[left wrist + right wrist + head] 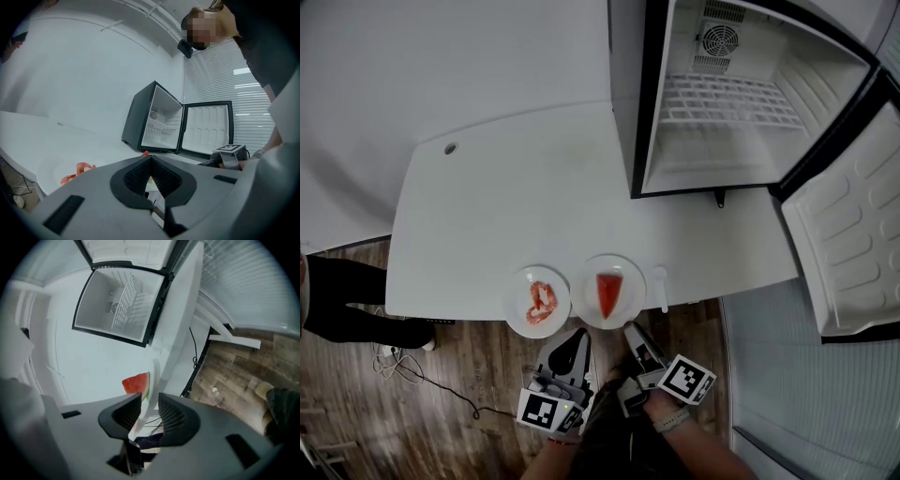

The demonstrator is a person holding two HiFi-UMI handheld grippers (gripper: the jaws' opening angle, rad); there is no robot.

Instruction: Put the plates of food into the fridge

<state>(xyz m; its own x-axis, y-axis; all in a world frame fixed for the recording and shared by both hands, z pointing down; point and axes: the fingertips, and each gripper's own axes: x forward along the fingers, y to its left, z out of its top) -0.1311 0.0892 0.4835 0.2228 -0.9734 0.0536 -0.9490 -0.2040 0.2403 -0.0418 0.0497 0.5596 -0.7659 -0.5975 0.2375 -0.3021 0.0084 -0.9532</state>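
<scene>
Nearest the head camera, the grey left gripper (577, 336) has its jaws closed on nothing, just short of the round white plate of curled pink food (515, 302). The grey right gripper (150, 401) stands part open, the rim of the round white plate with a red watermelon wedge (623, 307) between its pads, unpinched. Both plates sit at the white table's (506, 206) near edge, well apart from the open black mini fridge (649, 112). A shallow rim pinch could tip that plate and slide the wedge onto the wooden floor (487, 347)

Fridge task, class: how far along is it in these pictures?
Done: the fridge stands open, shelf bare. In hand: the right tool, open, straddles the watermelon plate rim. Left: that and the shrimp plate both sit on the table, neither inside.
</scene>
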